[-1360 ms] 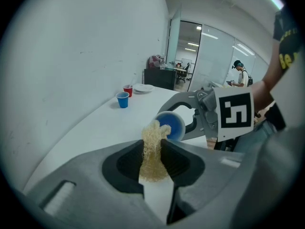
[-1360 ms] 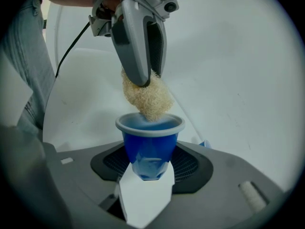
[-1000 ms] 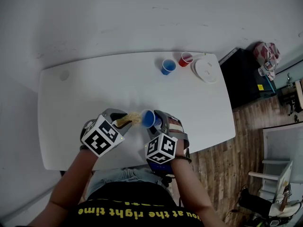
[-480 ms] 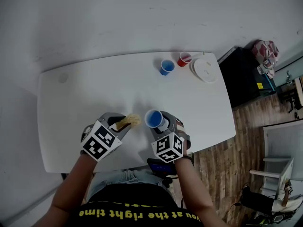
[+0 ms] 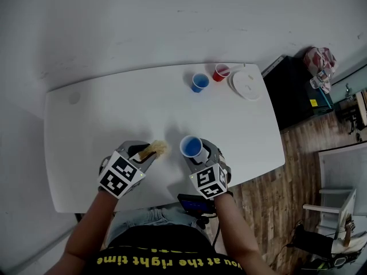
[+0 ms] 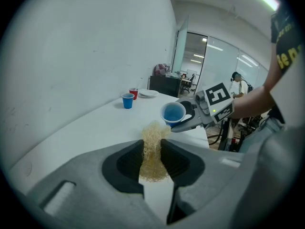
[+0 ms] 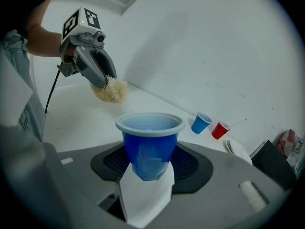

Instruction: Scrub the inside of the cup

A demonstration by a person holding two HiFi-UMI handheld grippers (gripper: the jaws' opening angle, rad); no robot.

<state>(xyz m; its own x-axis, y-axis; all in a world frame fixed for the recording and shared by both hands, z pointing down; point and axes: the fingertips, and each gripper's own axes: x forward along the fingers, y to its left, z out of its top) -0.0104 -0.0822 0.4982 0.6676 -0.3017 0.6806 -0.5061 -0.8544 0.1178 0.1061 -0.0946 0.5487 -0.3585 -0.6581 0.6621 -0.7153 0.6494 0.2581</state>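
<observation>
My right gripper [image 5: 195,155] is shut on a blue plastic cup [image 5: 191,146], which it holds upright above the white table [image 5: 103,110]; its sides are squeezed between the pads [image 7: 150,152]. My left gripper [image 5: 147,152] is shut on a tan fibrous scrubber [image 5: 155,149], whose tuft sticks out past the jaws [image 6: 153,149]. The scrubber is outside the cup, a short gap to its left. From the left gripper view the cup [image 6: 172,112] shows its open mouth; from the right gripper view the scrubber [image 7: 111,90] hangs under the left gripper [image 7: 97,78].
At the table's far right stand a second blue cup [image 5: 199,82], a red cup [image 5: 221,72] and a stack of white plates [image 5: 247,83]. A black case [image 5: 295,93] sits on the wood floor to the right. The table's near edge runs just under my grippers.
The cup has come off the scrubber and turned upright, moving right. My left gripper has drawn the scrubber back to the left, opening a gap between them.
</observation>
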